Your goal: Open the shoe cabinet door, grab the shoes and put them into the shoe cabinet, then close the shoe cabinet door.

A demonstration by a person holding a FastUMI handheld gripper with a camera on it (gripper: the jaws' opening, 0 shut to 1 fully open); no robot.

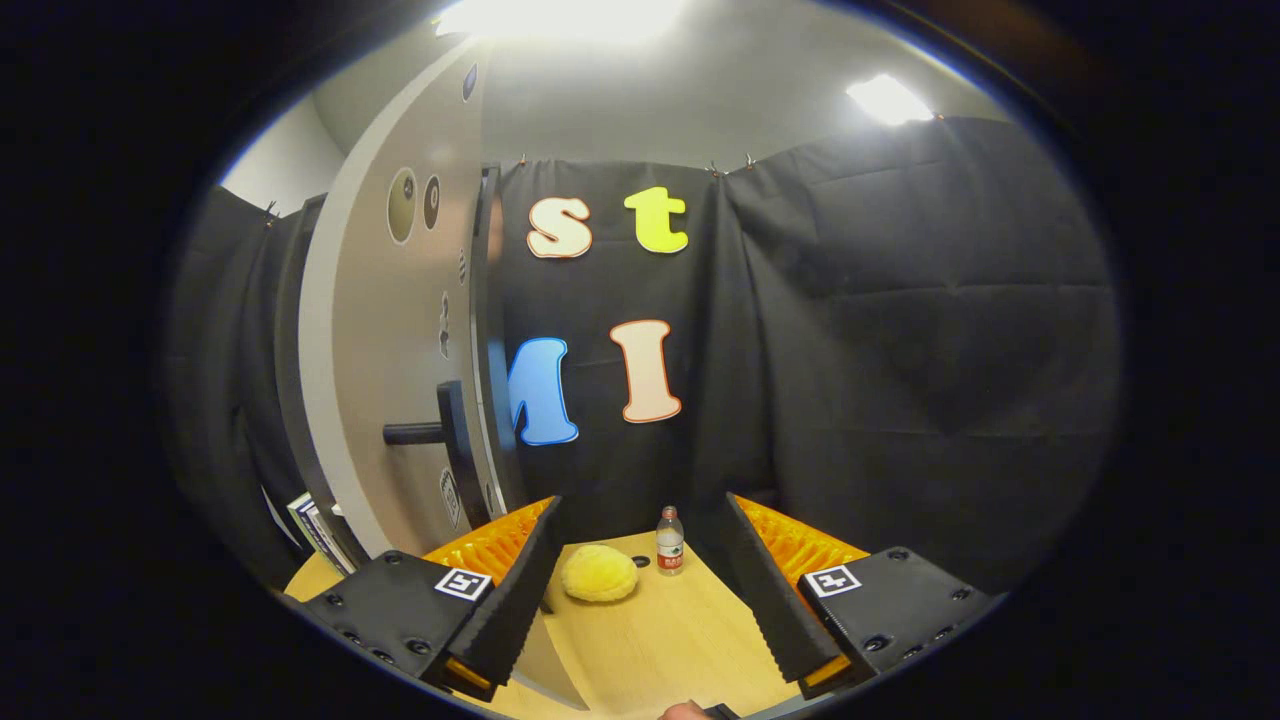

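The claw (640, 600) is being held spread and empty, a slipper (598, 574) just ahead, the door (400, 350) standing ajar alongside.

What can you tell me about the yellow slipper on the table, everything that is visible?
The yellow slipper looks soft and fluffy, a rounded plush mound. It lies on the light wooden table, just ahead of the open gripper, nearer its left finger. A small bottle stands apart beside it. Nothing grips it.
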